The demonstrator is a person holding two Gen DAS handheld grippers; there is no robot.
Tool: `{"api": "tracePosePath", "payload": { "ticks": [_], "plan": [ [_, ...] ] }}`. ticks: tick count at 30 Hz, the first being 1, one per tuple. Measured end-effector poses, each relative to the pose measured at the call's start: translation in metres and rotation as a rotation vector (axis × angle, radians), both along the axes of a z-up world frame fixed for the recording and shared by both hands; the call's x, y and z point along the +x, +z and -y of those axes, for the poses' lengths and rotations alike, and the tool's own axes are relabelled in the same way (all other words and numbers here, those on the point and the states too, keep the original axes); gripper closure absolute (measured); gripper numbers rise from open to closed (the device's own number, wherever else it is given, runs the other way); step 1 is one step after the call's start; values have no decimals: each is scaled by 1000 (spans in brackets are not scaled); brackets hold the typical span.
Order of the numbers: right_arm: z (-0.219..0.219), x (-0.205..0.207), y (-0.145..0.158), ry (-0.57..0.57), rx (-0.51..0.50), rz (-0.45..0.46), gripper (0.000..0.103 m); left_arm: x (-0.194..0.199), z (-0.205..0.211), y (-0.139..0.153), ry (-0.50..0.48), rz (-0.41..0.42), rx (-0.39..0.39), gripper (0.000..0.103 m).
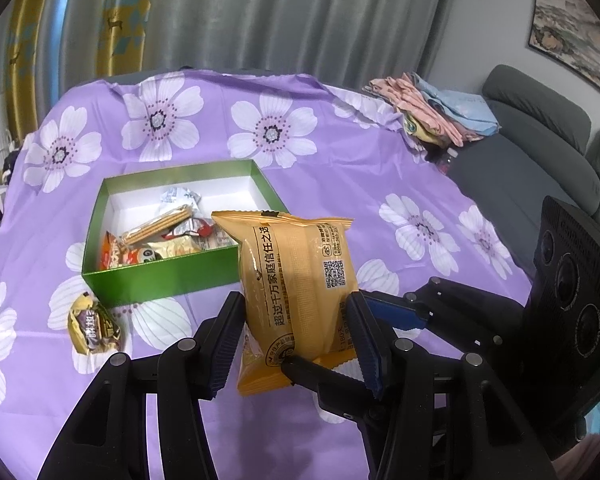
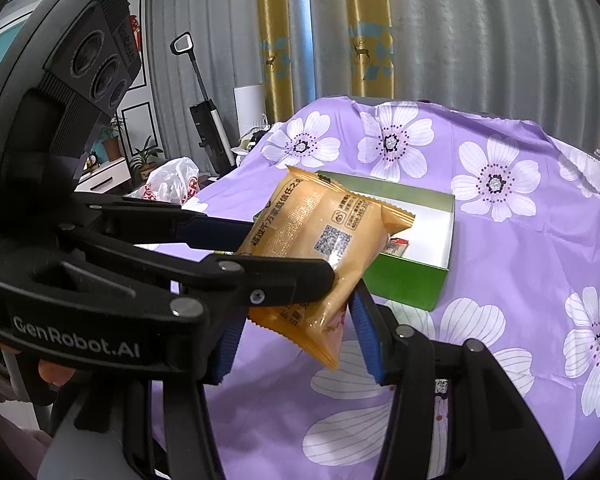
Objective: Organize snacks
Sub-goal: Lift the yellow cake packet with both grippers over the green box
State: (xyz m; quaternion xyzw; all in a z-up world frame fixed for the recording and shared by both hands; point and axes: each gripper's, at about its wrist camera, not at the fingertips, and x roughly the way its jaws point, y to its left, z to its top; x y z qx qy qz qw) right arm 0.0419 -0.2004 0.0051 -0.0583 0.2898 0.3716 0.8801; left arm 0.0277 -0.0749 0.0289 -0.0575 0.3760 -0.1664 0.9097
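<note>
Purple flowered cloth (image 1: 340,152) covers the table. Green box (image 1: 156,280) at 10 o'clock holds several wrapped snacks (image 1: 168,236), contents partly hidden. Orange snack packet (image 1: 300,292) is clamped between left jaws (image 1: 296,332); right jaws (image 2: 300,332) also pinch it. Small wrapped candy (image 1: 94,330) lies beside the box.

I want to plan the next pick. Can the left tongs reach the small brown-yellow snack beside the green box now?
Probably not yet: the left tongs are closed on the orange packet. The small snack lies uncovered on the cloth, in front of the green box.
</note>
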Motion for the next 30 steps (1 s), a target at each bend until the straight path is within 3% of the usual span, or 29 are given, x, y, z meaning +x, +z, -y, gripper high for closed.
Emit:
{"api": "tracePosePath", "payload": {
  "ticks": [30],
  "plan": [
    [-12,14,4,6,-21,23,51,19,-16,3,11,21,-4,51]
  ]
}}
